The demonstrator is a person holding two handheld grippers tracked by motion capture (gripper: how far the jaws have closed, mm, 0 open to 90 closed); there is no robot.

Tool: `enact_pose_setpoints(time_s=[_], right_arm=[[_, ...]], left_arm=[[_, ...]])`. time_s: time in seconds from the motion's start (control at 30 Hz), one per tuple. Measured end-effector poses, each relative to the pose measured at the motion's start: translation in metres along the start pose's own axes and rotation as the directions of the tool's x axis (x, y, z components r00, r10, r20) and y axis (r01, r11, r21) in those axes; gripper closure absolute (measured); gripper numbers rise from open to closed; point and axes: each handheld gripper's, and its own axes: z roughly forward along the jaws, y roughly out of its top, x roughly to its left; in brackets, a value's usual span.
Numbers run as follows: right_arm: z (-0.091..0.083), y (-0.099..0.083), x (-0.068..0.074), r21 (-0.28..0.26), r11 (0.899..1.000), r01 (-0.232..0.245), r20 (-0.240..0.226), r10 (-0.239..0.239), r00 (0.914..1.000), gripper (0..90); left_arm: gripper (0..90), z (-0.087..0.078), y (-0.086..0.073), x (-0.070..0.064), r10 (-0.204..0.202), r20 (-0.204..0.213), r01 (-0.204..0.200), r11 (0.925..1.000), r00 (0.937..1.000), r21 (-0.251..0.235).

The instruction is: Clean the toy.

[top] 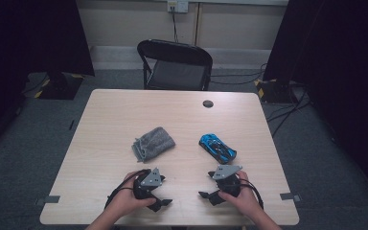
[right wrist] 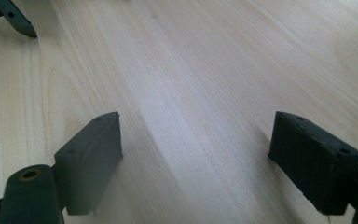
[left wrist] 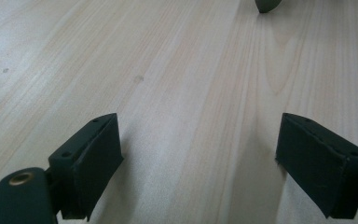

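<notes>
A crumpled grey cloth [top: 153, 143] lies left of the table's middle. To its right, a blue toy car [top: 217, 147] sits at an angle. Near the front edge, a person's hands hold both grippers, which face each other. My left gripper [top: 165, 191] is below the cloth, open and empty; its jaws [left wrist: 198, 140] stand wide apart over bare wood. My right gripper [top: 203, 186] is just below the car, also open and empty [right wrist: 196, 137]. A jaw tip of the right gripper [left wrist: 265, 4] shows in the left gripper view, and a jaw of the left gripper [right wrist: 11, 16] in the right gripper view.
The light wooden table [top: 124, 110] has a dark cable hole [top: 208, 103] at the back right. Grey tape marks sit at its front left [top: 48, 199] and front right [top: 290, 196] edges. A black folding chair [top: 175, 64] stands behind the table. Cables lie on the floor at the right.
</notes>
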Motion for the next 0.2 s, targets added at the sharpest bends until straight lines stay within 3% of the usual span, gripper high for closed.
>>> enact_pose_setpoints(time_s=[0.2], right_arm=[[0.0001,0.0,0.0001,0.003,1.0,-0.006,0.008,0.006,1.0,14.7]], left_arm=[[12.3,-0.0001,0.0002,-0.0013,-0.005,-0.017,0.005,1.0,0.9998,0.005]])
